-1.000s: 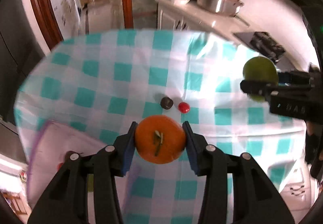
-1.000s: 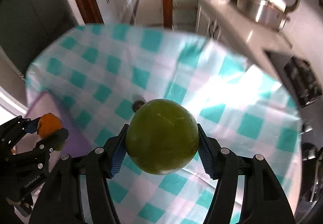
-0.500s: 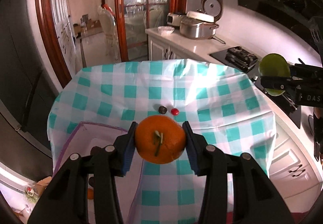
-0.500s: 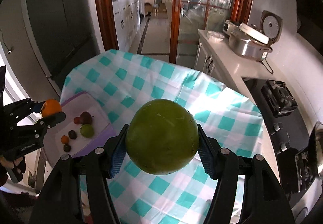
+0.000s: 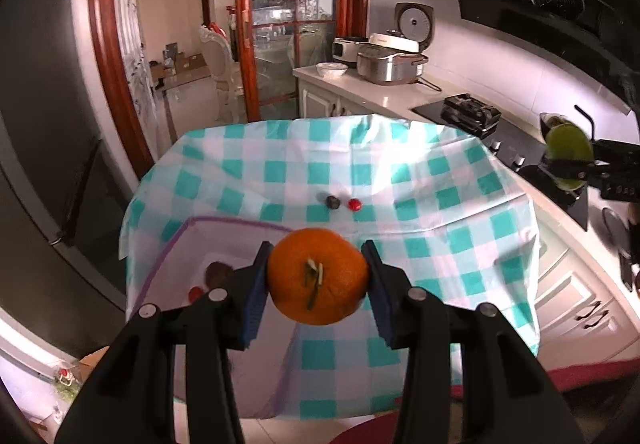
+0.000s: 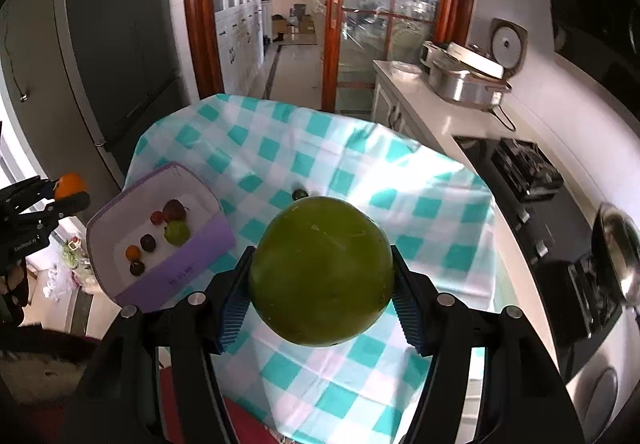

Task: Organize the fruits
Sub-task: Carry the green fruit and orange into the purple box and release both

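With the left gripper (image 5: 318,276) clamped on the orange (image 5: 318,276) and the right gripper (image 6: 320,278) clamped on the green fruit (image 6: 320,272), both high above the tabletop's near edge, either round fruit could slip free and roll off before reaching the tray (image 6: 208,248) at the left edge.

**Two wrist cameras looking down over one checked counter**

Each fisheye is sitting just behind its own gripper, looking forward and down along the fingers from well above the counter (image 5: 440,172). The left gripper (image 5: 318,276) is filling the lower part of its view; the right gripper (image 6: 320,276) is doing likewise. Both views are sharing the checked cloth, the purple tray (image 6: 208,244) and the kitchen worktop (image 6: 420,92) beyond, and each is catching the other gripper at its edge.
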`<action>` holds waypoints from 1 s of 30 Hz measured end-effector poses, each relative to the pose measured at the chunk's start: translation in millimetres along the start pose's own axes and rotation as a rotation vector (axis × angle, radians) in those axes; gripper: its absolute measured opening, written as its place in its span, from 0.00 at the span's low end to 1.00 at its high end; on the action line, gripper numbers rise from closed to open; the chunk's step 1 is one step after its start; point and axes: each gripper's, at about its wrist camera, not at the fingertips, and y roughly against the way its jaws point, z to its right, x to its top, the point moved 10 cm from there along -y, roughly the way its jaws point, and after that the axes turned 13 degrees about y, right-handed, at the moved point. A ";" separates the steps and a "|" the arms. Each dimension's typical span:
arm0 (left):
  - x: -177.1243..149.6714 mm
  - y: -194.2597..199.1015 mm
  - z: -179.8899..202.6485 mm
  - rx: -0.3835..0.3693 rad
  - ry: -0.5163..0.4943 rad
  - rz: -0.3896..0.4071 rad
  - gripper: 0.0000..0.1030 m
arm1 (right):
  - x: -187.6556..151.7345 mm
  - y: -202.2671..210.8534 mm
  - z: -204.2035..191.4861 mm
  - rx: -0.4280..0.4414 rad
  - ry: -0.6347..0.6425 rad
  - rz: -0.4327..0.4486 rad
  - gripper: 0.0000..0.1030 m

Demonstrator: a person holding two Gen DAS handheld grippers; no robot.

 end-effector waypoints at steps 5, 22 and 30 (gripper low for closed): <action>-23.7 -6.4 -39.0 0.009 0.105 -0.030 0.44 | -19.3 -2.8 -0.2 -0.007 -0.079 0.006 0.60; -77.5 -56.3 -142.3 0.153 0.363 -0.125 0.44 | 60.8 -104.4 -101.6 0.116 0.205 -0.002 0.60; -104.5 -95.8 -195.8 0.276 0.497 -0.197 0.44 | 112.5 -218.1 -235.9 0.375 0.435 -0.057 0.60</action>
